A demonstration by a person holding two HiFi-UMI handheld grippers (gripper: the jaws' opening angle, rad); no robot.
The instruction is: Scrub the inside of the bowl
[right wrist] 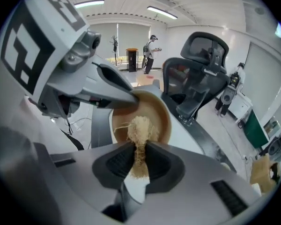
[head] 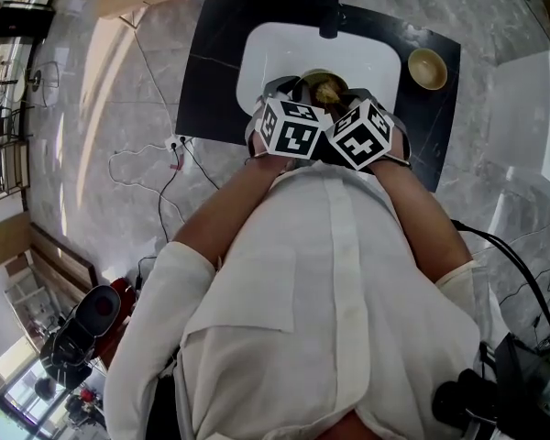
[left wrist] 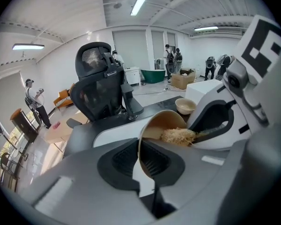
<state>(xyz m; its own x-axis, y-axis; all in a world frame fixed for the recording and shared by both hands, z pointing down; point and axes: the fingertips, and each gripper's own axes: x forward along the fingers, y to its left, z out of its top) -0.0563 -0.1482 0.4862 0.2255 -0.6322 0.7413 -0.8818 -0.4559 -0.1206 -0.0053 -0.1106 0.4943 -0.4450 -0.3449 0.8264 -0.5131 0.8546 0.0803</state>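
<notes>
Tan bowl [left wrist: 155,125]: stood tipped on edge, rim nipped between the left fingers [left wrist: 123,162], open side turned toward the right fingertips.
Left gripper [left wrist: 139,159]: clamped tight on that rim, with one pad against the inner wall and the other against the outer.
Straw-coloured scrubber [right wrist: 141,125]: sat pinched between the right fingers [right wrist: 117,165], bushed out past their tips and pressed onto the bowl's inside.
Right gripper [right wrist: 139,159]: closed firmly on the scrubber, pointed into the bowl from opposite the left fingers.
Bowl's place: hung just ahead of both sets of fingertips, above the white sink [head: 266,58].
Bowl against basin: could not be told from any view.
Left cube [head: 291,126] and right cube [head: 359,134]: rode side by side behind the fingers, almost touching in the head view.
Second bowl [head: 427,69]: rested upright on the black counter [head: 206,81], well apart from the right fingers, out to their far side.
Black faucet [head: 328,12]: stood beyond the fingertips, at the sink's far edge.
Office chair [left wrist: 98,86]: loomed well past the left fingertips, across the counter.
Forearms [head: 257,177]: ran back from the fingers into a pale shirt [head: 321,301].
People [left wrist: 35,97]: stood far beyond the left fingertips, too small for detail.
</notes>
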